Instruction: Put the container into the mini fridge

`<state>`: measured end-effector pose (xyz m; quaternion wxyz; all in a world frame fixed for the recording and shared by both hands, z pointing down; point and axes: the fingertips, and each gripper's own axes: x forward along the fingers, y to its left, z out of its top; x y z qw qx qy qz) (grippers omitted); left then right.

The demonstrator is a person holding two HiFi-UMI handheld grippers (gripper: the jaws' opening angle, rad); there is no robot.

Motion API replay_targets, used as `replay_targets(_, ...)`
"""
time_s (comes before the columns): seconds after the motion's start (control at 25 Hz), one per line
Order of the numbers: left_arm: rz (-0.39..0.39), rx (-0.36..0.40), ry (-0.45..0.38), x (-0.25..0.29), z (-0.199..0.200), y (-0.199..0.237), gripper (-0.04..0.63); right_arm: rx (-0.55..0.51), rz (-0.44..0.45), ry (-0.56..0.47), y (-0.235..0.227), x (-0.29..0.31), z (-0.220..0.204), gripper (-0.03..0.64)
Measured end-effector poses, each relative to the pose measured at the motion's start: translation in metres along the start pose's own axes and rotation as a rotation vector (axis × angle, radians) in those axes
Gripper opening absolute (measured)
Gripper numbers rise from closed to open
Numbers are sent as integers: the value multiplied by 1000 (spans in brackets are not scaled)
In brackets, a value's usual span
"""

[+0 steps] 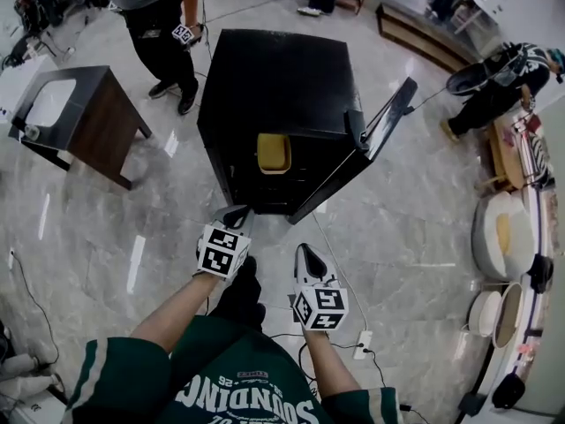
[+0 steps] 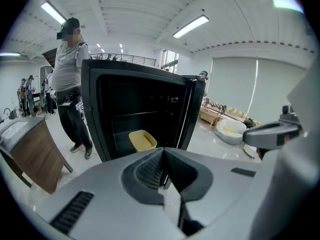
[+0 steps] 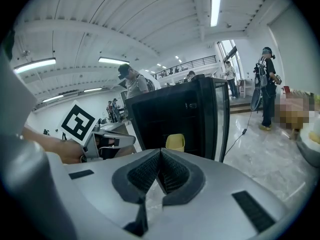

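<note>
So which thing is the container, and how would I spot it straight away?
Find the black mini fridge standing in the middle of the room with its door swung open. Look into its dark inside: the container is the small open rectangular tub sitting just inside the opening. It is the only pale yellow thing in there; everything round it is black.

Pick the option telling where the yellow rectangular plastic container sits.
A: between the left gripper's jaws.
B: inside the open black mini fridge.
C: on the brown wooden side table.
B: the yellow rectangular plastic container rests on a shelf inside the black mini fridge, its door open.
</note>
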<state>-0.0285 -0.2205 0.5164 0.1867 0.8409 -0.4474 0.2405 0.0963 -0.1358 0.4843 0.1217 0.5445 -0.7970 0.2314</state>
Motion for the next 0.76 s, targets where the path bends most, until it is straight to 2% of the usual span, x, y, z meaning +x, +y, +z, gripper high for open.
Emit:
replay_targets(0.2, 6, 56, -9, -4, 8, 1, 14, -13, 14, -10, 3, 4, 8, 34)
replay_targets(0.76, 6, 39, -12, 3, 9, 1, 14, -24, 3, -20, -8, 3, 12, 34)
